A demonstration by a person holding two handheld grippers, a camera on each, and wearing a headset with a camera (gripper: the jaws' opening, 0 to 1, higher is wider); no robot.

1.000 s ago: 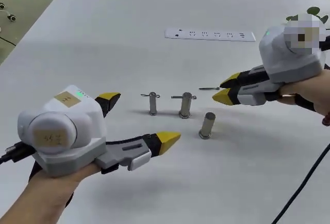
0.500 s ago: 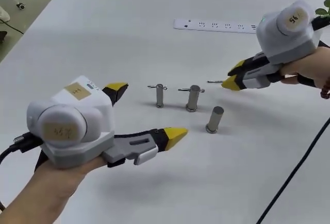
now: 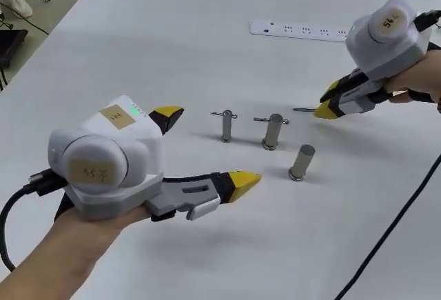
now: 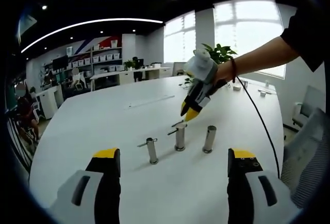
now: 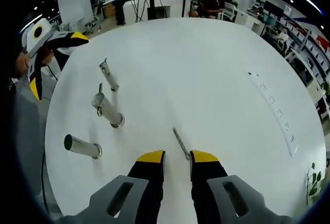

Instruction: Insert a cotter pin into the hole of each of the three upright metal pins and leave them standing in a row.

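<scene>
Cotter pin [image 3: 304, 110], head view: pinched in the right gripper [image 3: 329, 109], just beside the middle metal pin [image 3: 273, 132], with loads of bare table [image 3: 138, 38] around. Left gripper view: left gripper [image 4: 174, 154] gapes wide, holding nothing. Right gripper view: jaws nipped on the pin. Basically unchanged from a second ago.

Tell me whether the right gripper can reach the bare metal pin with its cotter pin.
Probably yes: open table lies between the right gripper, holding a cotter pin, and the bare metal pin.
</scene>
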